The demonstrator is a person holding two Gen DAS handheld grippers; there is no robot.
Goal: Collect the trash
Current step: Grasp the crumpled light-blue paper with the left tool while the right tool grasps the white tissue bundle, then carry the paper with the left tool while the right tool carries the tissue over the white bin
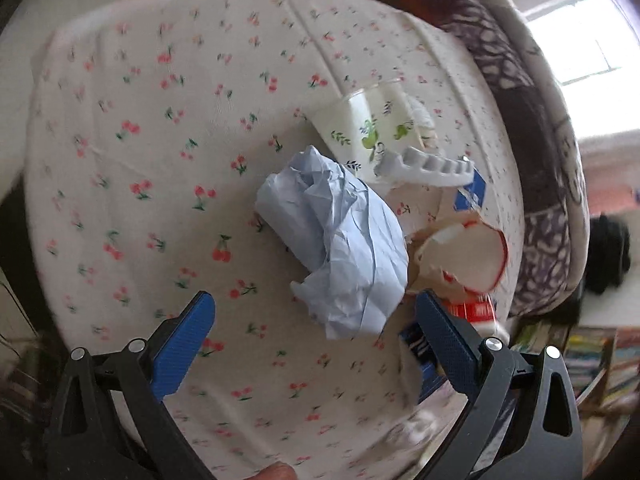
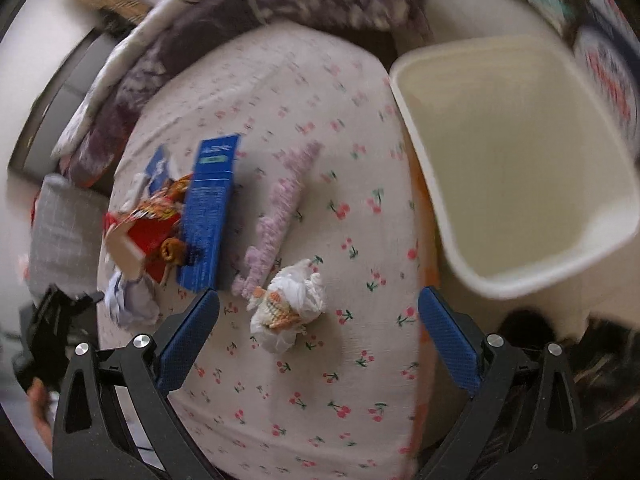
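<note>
Two grippers, both spread and empty: left gripper [image 1: 314, 314] straddles crumpled blue paper [image 1: 340, 248] for pickup; right gripper [image 2: 318, 306] frames white wrapper wad [image 2: 286, 310], bin [image 2: 516, 168] at 2 o'clock, handy for dropping.

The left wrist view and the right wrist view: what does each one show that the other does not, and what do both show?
Only the left wrist view shows the paper cup, the white tray and the left gripper, open. Only the right wrist view shows the bin, the blue box, the purple strip, the white wad and the right gripper, open. Both show the cherry cloth, the blue paper and the red packet.
</note>
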